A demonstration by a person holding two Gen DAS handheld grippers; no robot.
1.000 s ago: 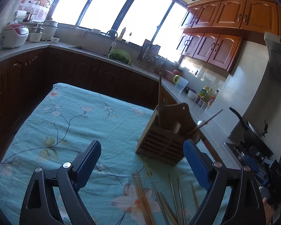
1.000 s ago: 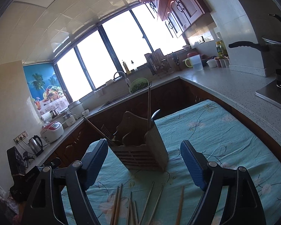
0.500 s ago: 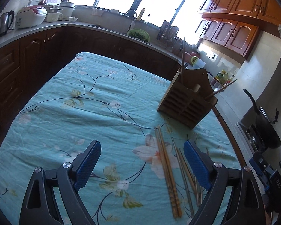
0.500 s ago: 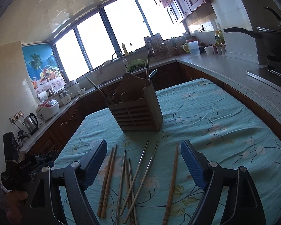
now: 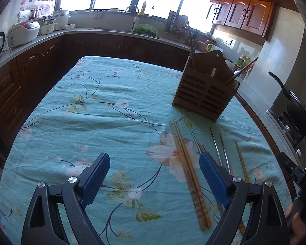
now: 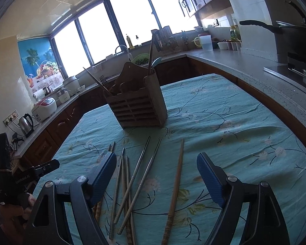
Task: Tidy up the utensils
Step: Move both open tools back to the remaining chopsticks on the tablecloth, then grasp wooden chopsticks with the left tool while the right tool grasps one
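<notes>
Both the left gripper [image 5: 154,175] and right gripper [image 6: 156,175] gape wide, empty, above the chopsticks [image 6: 132,179] lying loose before the holder [image 6: 137,106]. The overlapping sticks risk a multi-stick pinch or rolling away.

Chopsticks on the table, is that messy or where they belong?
Messy. The chopsticks lie loose on the tablecloth, some metal ones crossing, one wooden chopstick apart. The wooden holder behind them holds only a few utensils.
</notes>
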